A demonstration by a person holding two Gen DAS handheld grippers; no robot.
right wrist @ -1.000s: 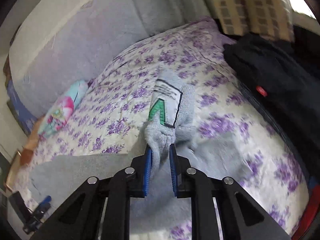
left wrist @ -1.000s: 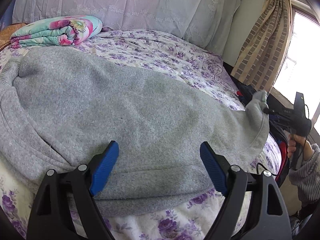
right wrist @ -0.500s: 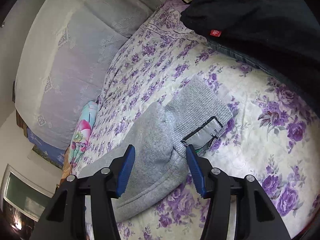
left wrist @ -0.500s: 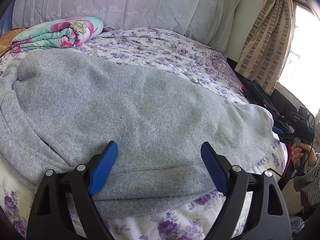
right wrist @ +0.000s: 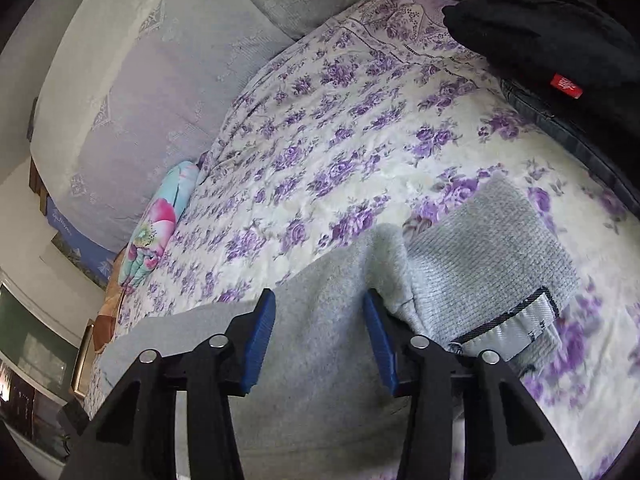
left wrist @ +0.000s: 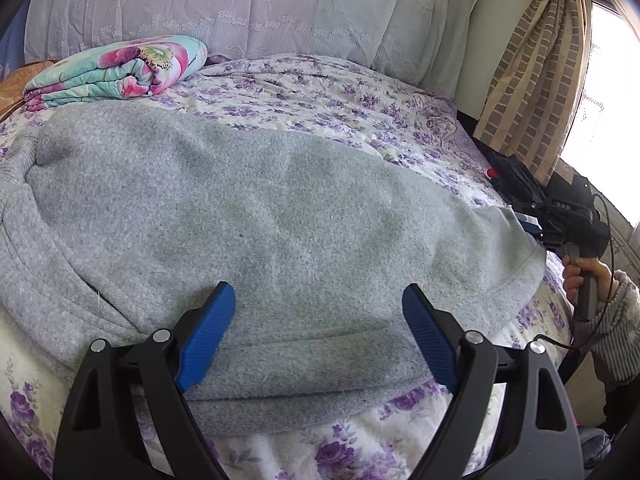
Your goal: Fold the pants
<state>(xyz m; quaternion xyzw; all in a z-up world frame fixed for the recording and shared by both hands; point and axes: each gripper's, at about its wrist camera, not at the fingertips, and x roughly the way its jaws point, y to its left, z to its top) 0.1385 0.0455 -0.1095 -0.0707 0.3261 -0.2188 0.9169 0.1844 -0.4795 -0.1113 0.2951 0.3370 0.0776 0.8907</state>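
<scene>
The grey pants (left wrist: pixel 248 216) lie flat on the floral bedsheet (left wrist: pixel 320 96); above them, the left gripper (left wrist: pixel 318 320) and right gripper (right wrist: pixel 320 334) hover spread, holding nothing.

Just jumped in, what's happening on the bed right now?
A person is folding grey sweatpants spread across the floral bedsheet. Both claws are open and grip nothing: the left claw hovers over the near edge, and the right claw over the leg near the ribbed cuff.
</scene>
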